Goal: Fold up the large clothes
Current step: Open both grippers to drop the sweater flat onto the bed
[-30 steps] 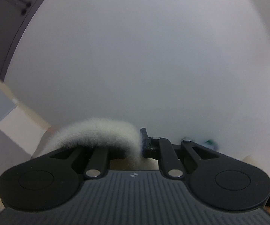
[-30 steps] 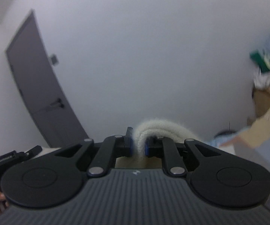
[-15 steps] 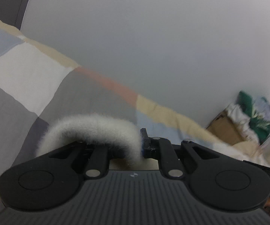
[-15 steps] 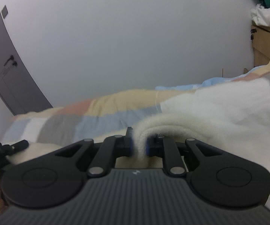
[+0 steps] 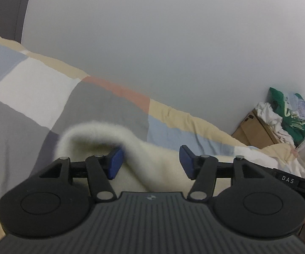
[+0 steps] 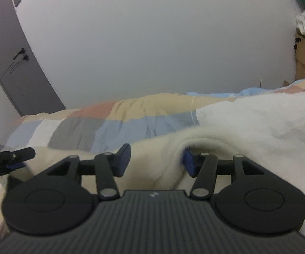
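Two grippers hang low over the same cream fleece garment [image 5: 152, 169], which lies spread on the patchwork bedspread [image 5: 101, 105]. The left gripper [image 5: 150, 160] has its jaws opening, and the blue pads [image 5: 115, 163] stand apart with fleece between them but not pressed; a raised hump of the garment's edge arches over the left pad and sags away toward the bedspread. The right gripper [image 6: 156, 158] is also opening, its pads likewise apart, and a fold of the same garment [image 6: 158, 154] lies in the gap and curls over the right pad without being pinched. So the garment sits directly under and just ahead of both sets of fingers, draped on the bedspread rather than carried.

Judging from the two views, the edge just let go runs crosswise, from one gripper to the other, so the garment's long axis near the fingers lies roughly parallel to the wall-side edge of the bedspread. The rest of the cloth extends away toward the cardboard box [image 5: 256, 129] heaped with clothes. In the right wrist view the left gripper's tip shows at the far left, level with the fleece, so both hands look about equally near. Whichever direction the next fold takes, the free edge lies beside both pads and would need re-gripping along that crosswise line.
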### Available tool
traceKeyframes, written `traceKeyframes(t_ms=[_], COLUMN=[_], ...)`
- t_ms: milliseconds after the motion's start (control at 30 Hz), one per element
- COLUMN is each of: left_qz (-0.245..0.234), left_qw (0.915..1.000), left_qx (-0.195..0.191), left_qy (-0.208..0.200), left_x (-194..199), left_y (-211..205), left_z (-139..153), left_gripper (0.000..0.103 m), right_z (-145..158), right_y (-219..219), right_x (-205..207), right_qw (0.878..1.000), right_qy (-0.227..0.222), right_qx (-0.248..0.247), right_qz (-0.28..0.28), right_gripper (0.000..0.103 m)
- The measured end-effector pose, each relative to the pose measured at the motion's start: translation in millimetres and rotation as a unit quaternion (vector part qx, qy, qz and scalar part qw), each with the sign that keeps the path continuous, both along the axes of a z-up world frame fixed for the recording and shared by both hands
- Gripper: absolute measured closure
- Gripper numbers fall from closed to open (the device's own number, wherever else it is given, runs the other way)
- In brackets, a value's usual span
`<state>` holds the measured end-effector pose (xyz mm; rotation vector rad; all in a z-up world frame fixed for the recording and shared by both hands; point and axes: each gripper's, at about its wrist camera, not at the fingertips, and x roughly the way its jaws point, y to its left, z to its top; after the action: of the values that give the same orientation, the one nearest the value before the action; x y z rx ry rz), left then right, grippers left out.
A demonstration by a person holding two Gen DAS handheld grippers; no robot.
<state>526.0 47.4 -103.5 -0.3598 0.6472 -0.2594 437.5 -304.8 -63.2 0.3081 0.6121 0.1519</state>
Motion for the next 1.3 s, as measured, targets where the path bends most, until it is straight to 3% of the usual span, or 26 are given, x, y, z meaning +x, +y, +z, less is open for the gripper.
traceKeyframes(t_ms=[133,300,467,633,733,767,867,1000,1067,1167,1300], left_qz=[0.002,0.022,0.052,0.082,0.087,0.088,0.095,0.105,0.106,0.122,0.137], left_qw=[0.9995,0.9988,0.9971,0.9954,0.9936,0.9933,0.9918,0.9878,0.9872,0.9809,0.9750], left_qx=[0.020,0.025,0.045,0.047,0.068,0.069,0.070,0.091,0.089,0.137,0.163], left_qy=[-0.024,-0.035,-0.033,0.012,0.021,0.028,0.049,0.071,0.078,0.064,0.064], left_x=[-53.3,-153.6,-255.2,-332.5,-361.9,-368.7,-374.0,-365.2,-359.7,-358.7,-354.2], left_y=[1.8,18.2,34.4,51.3,55.5,56.2,55.8,53.2,53.9,50.6,51.5], left_z=[38.5,99.9,113.1,97.1,79.6,72.2,45.3,16.8,8.1,3.8,-2.4], left_gripper=[0.040,0.040,0.039,0.038,0.038,0.038,0.038,0.038,0.038,0.038,0.039], right_z=[22.8,47.9,53.9,41.5,27.9,22.9,-0.7,-24.0,-35.9,-51.0,-69.7], right_y=[-0.5,5.6,17.9,29.8,34.5,35.3,31.0,40.0,41.8,45.0,47.3], right_x=[-43.9,-123.3,-209.1,-276.7,-300.4,-309.5,-317.6,-319.3,-313.9,-306.7,-297.8], right_qw=[1.000,0.999,0.999,0.998,0.998,0.998,0.999,0.994,0.992,0.989,0.986], right_qy=[-0.024,-0.034,-0.040,-0.029,-0.016,-0.011,0.032,0.050,0.066,0.081,0.095], right_qx=[0.002,-0.015,-0.033,-0.051,-0.068,-0.068,-0.041,-0.100,-0.106,-0.120,-0.136], right_qz=[-0.001,-0.002,0.002,0.006,-0.002,-0.005,0.000,0.005,0.010,0.009,0.003], right_gripper=[0.047,0.047,0.045,0.042,0.025,0.020,0.022,0.022,0.022,0.023,0.026])
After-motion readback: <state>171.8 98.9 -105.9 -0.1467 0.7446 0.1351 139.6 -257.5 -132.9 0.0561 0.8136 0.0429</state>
